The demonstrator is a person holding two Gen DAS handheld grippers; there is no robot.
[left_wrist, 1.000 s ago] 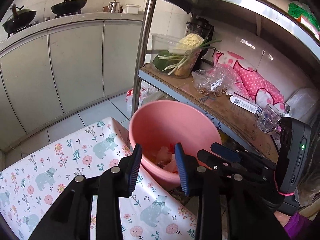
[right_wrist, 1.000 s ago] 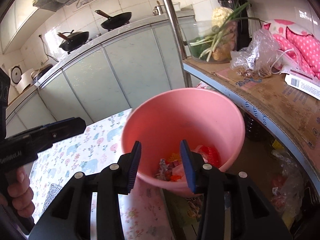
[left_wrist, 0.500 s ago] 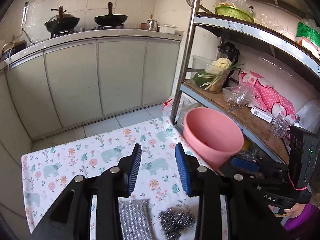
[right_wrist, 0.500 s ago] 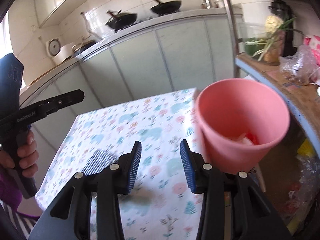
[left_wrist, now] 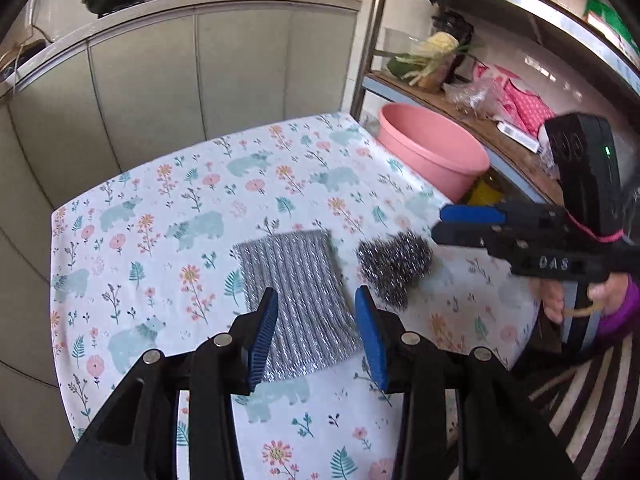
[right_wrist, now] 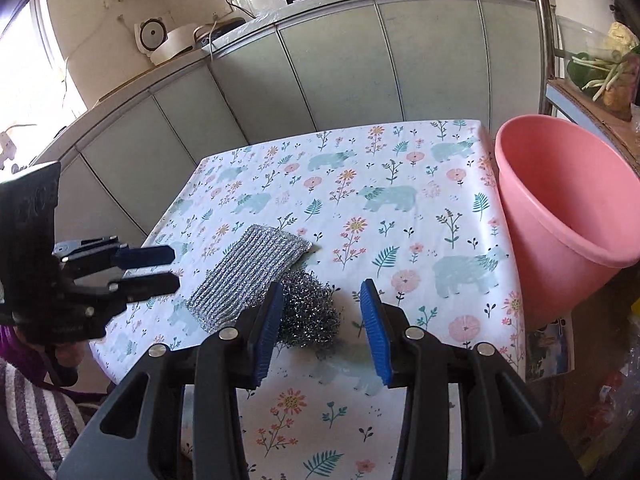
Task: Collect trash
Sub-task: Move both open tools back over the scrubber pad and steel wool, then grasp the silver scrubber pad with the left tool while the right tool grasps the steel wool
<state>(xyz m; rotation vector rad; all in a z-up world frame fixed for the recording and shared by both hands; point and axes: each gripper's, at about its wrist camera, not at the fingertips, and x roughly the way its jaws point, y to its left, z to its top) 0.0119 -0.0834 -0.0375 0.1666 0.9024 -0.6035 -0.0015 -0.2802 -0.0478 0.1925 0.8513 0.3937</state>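
Note:
A pink bucket [left_wrist: 432, 156] stands beside the table's right edge; it also shows in the right wrist view [right_wrist: 568, 216]. A silver ribbed scrub cloth [left_wrist: 298, 292] and a steel wool ball [left_wrist: 394, 264] lie on the floral tablecloth [left_wrist: 192, 216]. My left gripper [left_wrist: 316, 334] is open and empty, above the cloth's near end. My right gripper [right_wrist: 322, 332] is open and empty, over the steel wool ball [right_wrist: 310, 312], next to the cloth [right_wrist: 248, 276]. Each gripper shows in the other's view, the right [left_wrist: 468, 224] and the left [right_wrist: 160, 268].
Grey kitchen cabinets [left_wrist: 192, 76] with woks on top run behind the table. A metal shelf rack [left_wrist: 500, 140] with vegetables, bags and a pink dotted cloth stands right of the bucket. The table's near and right edges drop to the floor.
Both grippers have pulled back from over the bucket to above the table. The cloth and steel wool ball have come into view beneath them. Both stay open.

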